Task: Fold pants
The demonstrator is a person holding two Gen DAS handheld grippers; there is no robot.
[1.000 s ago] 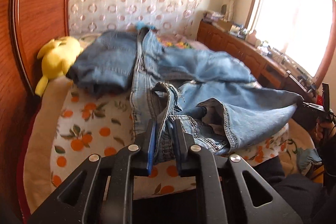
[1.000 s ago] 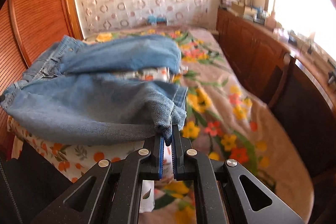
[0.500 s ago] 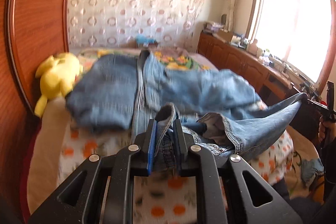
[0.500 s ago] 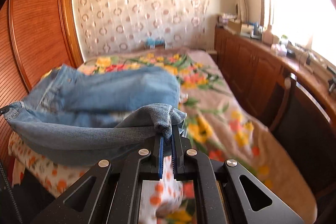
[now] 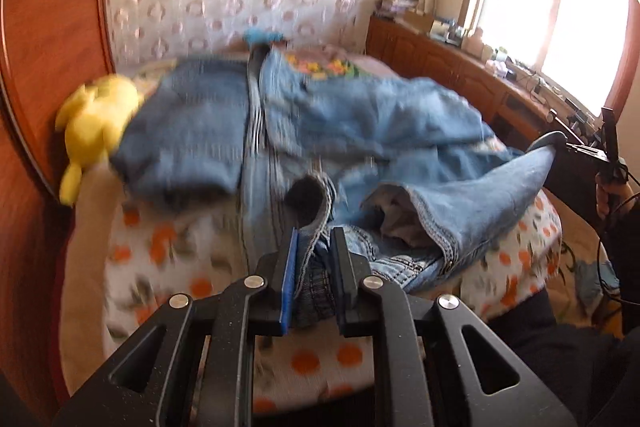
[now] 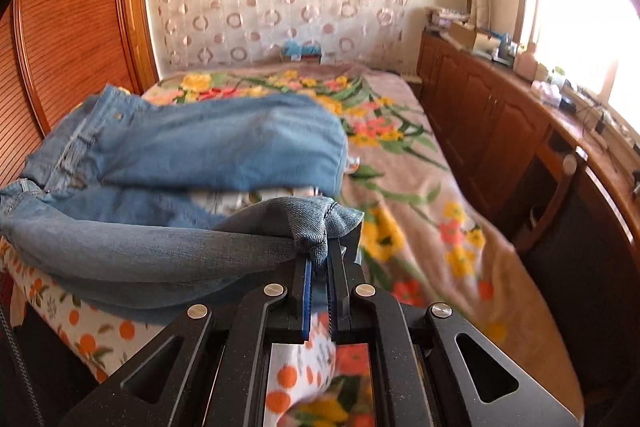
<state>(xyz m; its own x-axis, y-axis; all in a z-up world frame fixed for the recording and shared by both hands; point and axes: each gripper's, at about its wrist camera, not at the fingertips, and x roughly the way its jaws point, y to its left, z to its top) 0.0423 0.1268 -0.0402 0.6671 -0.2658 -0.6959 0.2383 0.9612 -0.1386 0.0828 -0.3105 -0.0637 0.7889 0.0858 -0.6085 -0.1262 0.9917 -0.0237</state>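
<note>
Light blue jeans [image 5: 360, 123] lie spread over the near end of the bed. My left gripper [image 5: 314, 247] is shut on a bunched waistband part of the jeans, lifted just off the cover. My right gripper [image 6: 318, 257] is shut on the hem of one jeans leg [image 6: 160, 247], which stretches taut to the left in the right wrist view. That same leg [image 5: 500, 195] runs to the right gripper [image 5: 592, 151] at the far right of the left wrist view. A second, darker pair of jeans [image 5: 188, 135] lies folded beside them.
A yellow plush toy [image 5: 96, 123] lies against the wooden wardrobe [image 5: 48, 47] on the left. The bed has an orange-print cover [image 5: 168, 267] and a floral blanket [image 6: 400, 155]. Wooden cabinets [image 6: 500, 131] with clutter line the right wall under the window.
Both grippers have lifted their jeans parts off the bed and drawn back toward me. The leg between them now hangs taut instead of lying slack.
</note>
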